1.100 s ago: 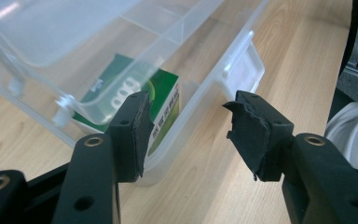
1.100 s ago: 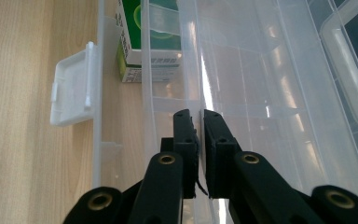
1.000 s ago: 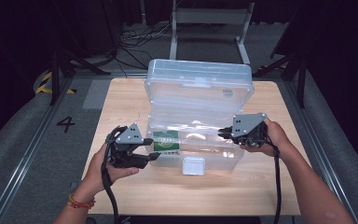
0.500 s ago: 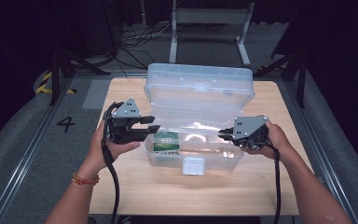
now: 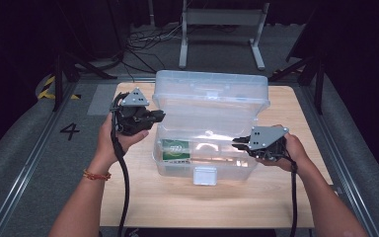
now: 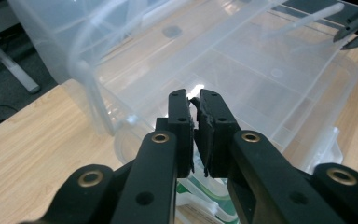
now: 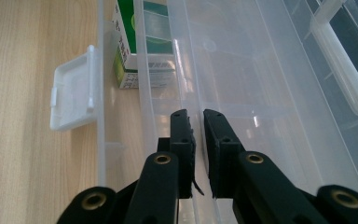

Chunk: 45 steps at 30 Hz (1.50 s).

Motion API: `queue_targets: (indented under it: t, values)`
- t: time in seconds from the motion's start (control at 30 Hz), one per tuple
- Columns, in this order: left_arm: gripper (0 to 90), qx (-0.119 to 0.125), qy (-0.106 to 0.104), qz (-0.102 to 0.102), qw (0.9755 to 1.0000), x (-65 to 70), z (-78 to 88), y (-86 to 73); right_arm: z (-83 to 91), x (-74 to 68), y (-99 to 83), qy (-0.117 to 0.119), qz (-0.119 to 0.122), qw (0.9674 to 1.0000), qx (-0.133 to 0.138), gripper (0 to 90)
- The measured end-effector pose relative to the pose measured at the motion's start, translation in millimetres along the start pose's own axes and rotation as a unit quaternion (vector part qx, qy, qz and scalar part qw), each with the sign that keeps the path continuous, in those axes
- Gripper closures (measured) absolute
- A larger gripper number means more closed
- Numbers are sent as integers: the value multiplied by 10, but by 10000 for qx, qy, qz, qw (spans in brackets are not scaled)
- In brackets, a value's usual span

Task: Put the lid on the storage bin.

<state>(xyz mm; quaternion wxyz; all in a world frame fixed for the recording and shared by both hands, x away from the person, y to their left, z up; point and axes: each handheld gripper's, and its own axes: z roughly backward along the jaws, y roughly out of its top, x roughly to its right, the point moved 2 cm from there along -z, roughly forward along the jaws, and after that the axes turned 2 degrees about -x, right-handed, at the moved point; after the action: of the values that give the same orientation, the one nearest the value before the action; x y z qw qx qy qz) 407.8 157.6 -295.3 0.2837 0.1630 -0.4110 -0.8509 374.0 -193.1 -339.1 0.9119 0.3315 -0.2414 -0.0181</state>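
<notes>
We note a clear plastic storage box [image 5: 209, 106] holding a green-and-white carton [image 5: 176, 149] at 9 o'clock, black grippers, a light woodgrain table [image 5: 286, 106], and an orange bracelet [image 5: 96, 174].

Glossy clear plastic box [image 5: 207, 123] on a matt, wood-grain table [image 5: 286, 182].

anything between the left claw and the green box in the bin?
Nothing visible. The clear bin is open, its lid tipped back, and the green box lies at the bin's left end. The left claw, jaws nearly together, hovers above that end; only the bin's near rim sits under its path.
</notes>
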Motion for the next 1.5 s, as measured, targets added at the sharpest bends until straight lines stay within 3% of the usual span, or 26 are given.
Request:
queue_targets:
  t: [0.43, 0.9, 1.03, 1.3, 1.33, 1.5]
  values:
    - [877, 35, 86, 54, 9999, -40, -4, 17, 10, -53, -39, -63, -41, 9999, 72, 827]
    - [892, -70, 88, -64, 9999, -6, -39, 6, 7, -93, -74, -43, -112, 9999, 87, 808]
    - [899, -44, 101, -88, 9999, 6, -35, -3, 26, -95, -120, -85, -221, 9997, -3, 780]
    - [900, -79, 50, -130, 9999, 15, -54, -28, 170, -118, -327, -204, -580, 9980, 112, 727]
    - [899, -105, 70, -150, 9998, 23, -55, -33, 233, -126, -387, -267, -714, 9968, 247, 715]
    - [900, -173, 58, -221, 9996, 46, -57, -49, 399, -146, -494, -396, -928, 9932, 577, 685]
